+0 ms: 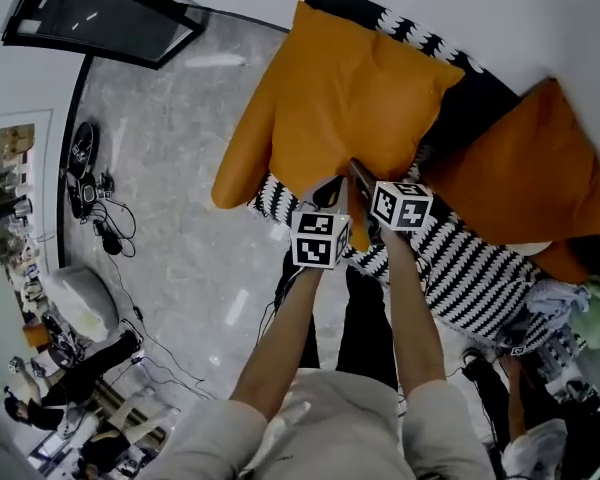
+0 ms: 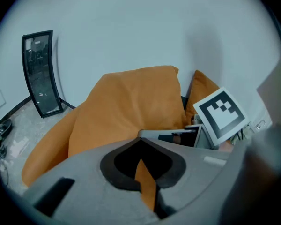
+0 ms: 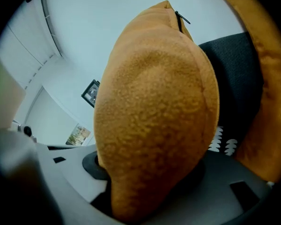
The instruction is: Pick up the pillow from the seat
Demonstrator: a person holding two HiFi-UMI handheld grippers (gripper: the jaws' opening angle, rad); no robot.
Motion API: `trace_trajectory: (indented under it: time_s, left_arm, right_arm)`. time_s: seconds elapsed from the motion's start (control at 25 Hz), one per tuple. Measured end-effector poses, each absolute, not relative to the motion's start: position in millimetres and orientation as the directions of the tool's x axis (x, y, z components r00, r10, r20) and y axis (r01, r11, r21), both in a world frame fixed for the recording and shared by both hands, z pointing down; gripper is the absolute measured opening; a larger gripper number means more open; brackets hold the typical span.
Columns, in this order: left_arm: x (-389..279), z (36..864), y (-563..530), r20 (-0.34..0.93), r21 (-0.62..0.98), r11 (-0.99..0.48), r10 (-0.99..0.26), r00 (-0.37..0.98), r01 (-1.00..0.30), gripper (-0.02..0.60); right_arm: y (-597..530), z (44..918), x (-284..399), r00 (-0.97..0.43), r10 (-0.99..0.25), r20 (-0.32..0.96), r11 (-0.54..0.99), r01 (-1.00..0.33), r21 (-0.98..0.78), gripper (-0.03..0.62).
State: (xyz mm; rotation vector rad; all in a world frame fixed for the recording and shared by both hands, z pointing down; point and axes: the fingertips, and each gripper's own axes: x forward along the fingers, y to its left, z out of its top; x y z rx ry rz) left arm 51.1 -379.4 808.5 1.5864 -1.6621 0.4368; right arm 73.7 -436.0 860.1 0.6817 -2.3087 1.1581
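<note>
An orange pillow (image 1: pixel 340 98) hangs lifted above the black-and-white striped seat (image 1: pixel 460 268), gripped at its lower edge by both grippers. My left gripper (image 1: pixel 330 196) is shut on a thin fold of the pillow (image 2: pixel 131 107); a strip of orange fabric runs between its jaws (image 2: pixel 145 172). My right gripper (image 1: pixel 358 175) sits just to the right, shut on a thick bulge of the pillow (image 3: pixel 159 102) that fills its jaws (image 3: pixel 145 191). The right gripper's marker cube (image 2: pixel 221 114) shows in the left gripper view.
A second orange pillow (image 1: pixel 525 168) leans on the seat's dark back (image 3: pixel 234 78) to the right. Clothes (image 1: pixel 570 308) are piled at the seat's right end. A black-framed panel (image 1: pixel 100 13) leans on the wall; cables (image 1: pixel 105 218) and people (image 1: pixel 70 388) are on the floor to the left.
</note>
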Motion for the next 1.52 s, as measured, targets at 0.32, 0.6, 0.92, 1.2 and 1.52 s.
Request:
trace_trajectory:
  time_s: [0.32,0.6,0.92,1.2,1.52]
  left_arm:
    - [21.0,753.3,-348.2,0.677,0.298,0.113,-0.725,0.127,-0.948,0.008]
    - [-24.8,723.0,-292.6,0.648,0.299,0.003,-0.735,0.2,-0.954,0.008]
    - [-51.9,683.1,-259.5,0.592,0.308,-0.149,-0.743,0.312,-0.94,0.008]
    - [-60.3,648.3,-227.2,0.55,0.355,-0.232,-0.731,0.403,-0.905,0.008]
    - [-45.4,615.4,-193.6,0.531,0.372,-0.273,-0.721,0.445,-0.887,0.008]
  right_arm:
    - [-397.3,809.9,64.3,-0.68,-0.341,0.649,0.464,-0.722,-0.513,0.253]
    - [-361.3,754.1,50.0,-0.589,-0.484,0.647,0.507,-0.792,-0.341,0.252]
    - [-309.0,713.1,60.7,-0.454,-0.601,0.658,0.409,-0.882,-0.235,0.252]
    - [-243.2,663.7,70.5,-0.356,-0.659,0.662,0.292,-0.933,-0.21,0.252]
    - [-188.5,616.1,105.5,-0.255,-0.706,0.661,0.207,-0.967,-0.151,0.252]
